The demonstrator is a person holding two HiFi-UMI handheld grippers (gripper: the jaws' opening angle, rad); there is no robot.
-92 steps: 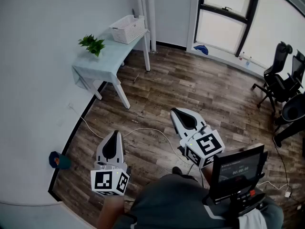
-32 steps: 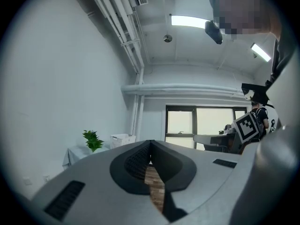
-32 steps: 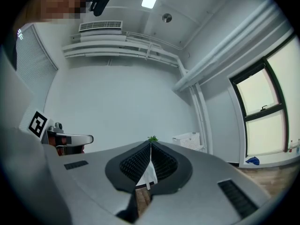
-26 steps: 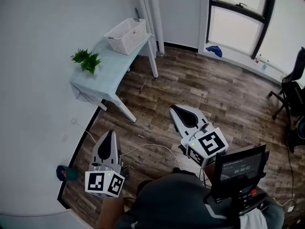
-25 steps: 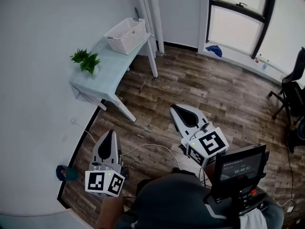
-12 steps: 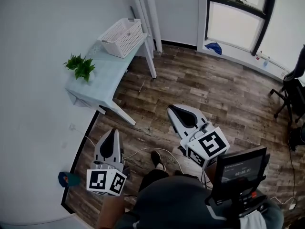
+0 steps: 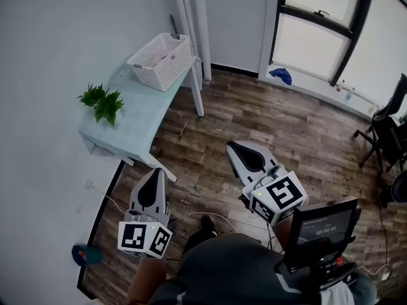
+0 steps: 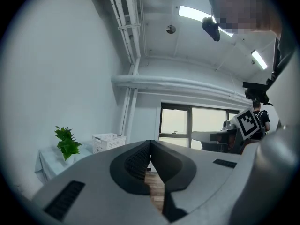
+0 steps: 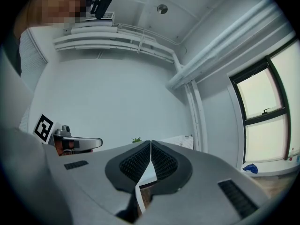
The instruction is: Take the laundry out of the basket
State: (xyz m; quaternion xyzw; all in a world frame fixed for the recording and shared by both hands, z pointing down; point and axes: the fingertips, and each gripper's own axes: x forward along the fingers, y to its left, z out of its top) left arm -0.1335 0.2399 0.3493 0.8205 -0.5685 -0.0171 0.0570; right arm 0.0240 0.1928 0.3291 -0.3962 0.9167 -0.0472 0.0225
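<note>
Head view: looks steeply down on a wood floor (image 7: 254, 116). Finds the white basket (image 7: 160, 61) at the far end of the pale table (image 7: 137, 122), close to the wall-side edge, with what looks like pale pinkish laundry (image 7: 161, 57) lying inside. Places the potted plant (image 7: 102, 101) on the table's wall-side edge, toward the near end and apart from the basket. Shows the left gripper (image 7: 156, 171) and the right gripper (image 7: 230, 145) held over the floor, both short of the table's near corner and touching nothing. Catches a blue cloth (image 7: 280, 75) on the floor below the window (image 7: 305, 33), and a small screen (image 7: 320, 227) at the person's front.

Left gripper view: meets the jaws clenched tip to tip, with nothing between them. Looks past them to the plant and basket on the table at left, the window ahead and the right gripper at the right.

Right gripper view: finds these jaws pressed together as well, empty. Sees the basket's rim and a tuft of the plant just above the jaw tops, the left gripper off to the left, and the window and blue cloth at right.
</note>
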